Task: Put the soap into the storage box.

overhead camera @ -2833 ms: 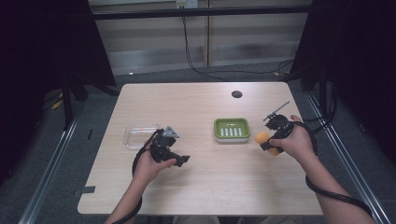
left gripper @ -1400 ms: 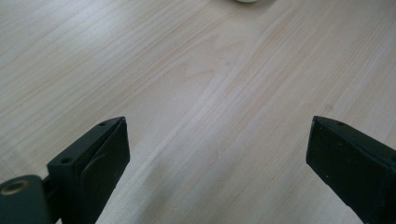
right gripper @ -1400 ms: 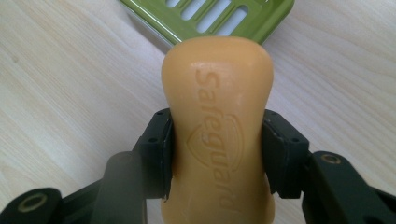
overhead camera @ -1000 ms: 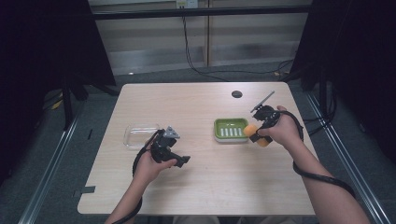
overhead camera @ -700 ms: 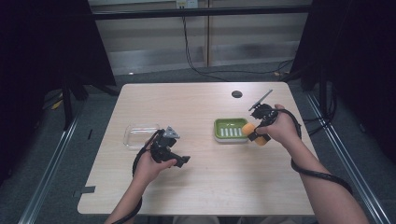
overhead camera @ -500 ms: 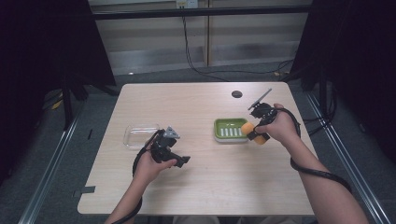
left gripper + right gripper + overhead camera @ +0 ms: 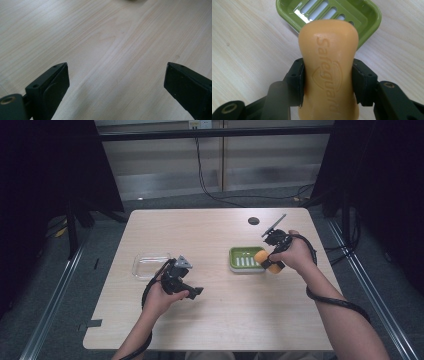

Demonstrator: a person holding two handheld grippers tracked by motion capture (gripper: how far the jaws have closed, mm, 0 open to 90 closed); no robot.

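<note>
One gripper view [image 7: 328,82] reads "Safeguard" on the soap [image 7: 328,62].

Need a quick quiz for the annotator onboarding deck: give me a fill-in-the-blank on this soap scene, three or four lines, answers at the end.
1. The right gripper is shut on an orange bar of ____.
2. The slotted soap dish near the held bar is ____ in colour.
3. The left gripper has its jaws ____ over the bare wooden table.
4. The clear tray lies next to the ____ gripper.

Missing words: soap; green; open; left
</note>
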